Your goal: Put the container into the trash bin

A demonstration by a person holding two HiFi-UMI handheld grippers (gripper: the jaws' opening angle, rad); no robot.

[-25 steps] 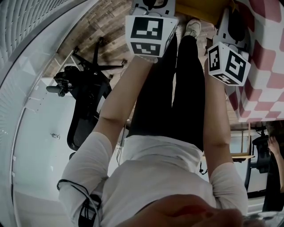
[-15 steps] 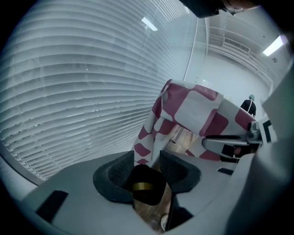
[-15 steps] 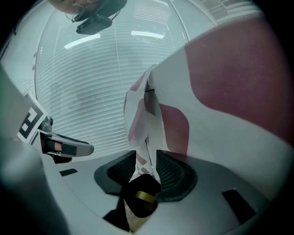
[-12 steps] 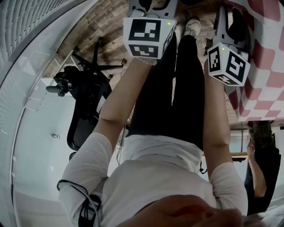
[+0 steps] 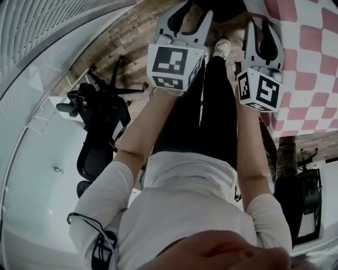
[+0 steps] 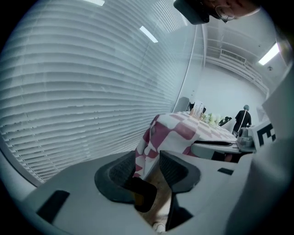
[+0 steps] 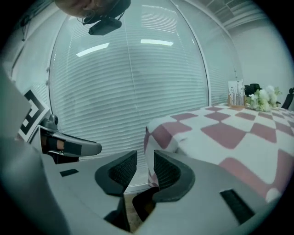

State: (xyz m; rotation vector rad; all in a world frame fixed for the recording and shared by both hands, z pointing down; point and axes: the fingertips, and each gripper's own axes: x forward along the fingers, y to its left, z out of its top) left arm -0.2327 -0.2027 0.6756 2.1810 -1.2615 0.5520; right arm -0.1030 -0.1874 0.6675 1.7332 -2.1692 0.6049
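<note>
No container or trash bin can be made out in any view. In the head view my left gripper and right gripper are held out in front of me above my legs, marker cubes towards the camera. The left gripper is open, and only the floor and the cloth's corner show between its dark pads. The right gripper has its jaws apart and closing, with nothing between them. A dark shape at the head view's top edge lies beyond the left gripper; I cannot tell what it is.
A table with a red-and-white checked cloth stands to my right, its corner just ahead of both grippers. White flowers stand on it. A black office chair is at my left. Blinds cover the wall ahead.
Both grippers have risen and their jaws have opened. A yellowish thing at the top edge between them is gone from view.
</note>
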